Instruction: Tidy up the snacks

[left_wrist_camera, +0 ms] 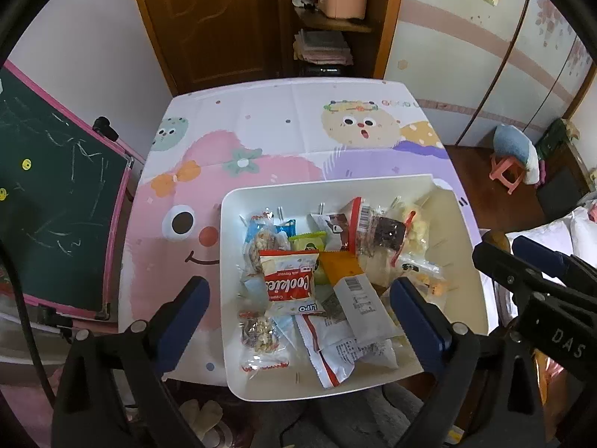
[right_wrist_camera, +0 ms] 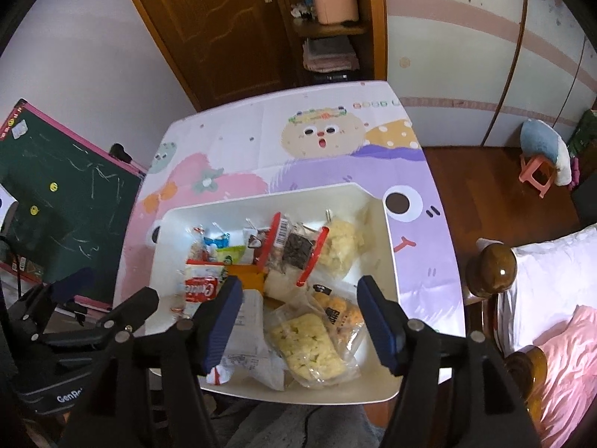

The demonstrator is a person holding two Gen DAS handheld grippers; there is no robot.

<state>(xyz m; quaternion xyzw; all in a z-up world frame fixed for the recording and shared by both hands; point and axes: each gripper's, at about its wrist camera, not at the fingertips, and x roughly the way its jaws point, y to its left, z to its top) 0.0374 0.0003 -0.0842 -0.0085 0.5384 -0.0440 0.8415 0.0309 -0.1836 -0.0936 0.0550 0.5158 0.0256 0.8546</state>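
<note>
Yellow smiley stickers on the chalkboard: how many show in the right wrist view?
2. Both sit on the green chalkboard, toward its left side: one sticker higher, the other sticker just below-left of it. The board's lower part is hidden, so more may exist.

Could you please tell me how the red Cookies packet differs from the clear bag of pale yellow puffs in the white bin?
The Cookies packet is opaque red and white with printed lettering; the puffs bag is clear, showing its contents. The Cookies packet lies toward the bin's left side, the puffs bag toward the near right. Both lie loose in the white bin.

Bin (left_wrist_camera: 471, 246) packed w/ snacks (left_wrist_camera: 289, 283); tabletop (left_wrist_camera: 283, 127) beyond free, no obstacles.
</note>
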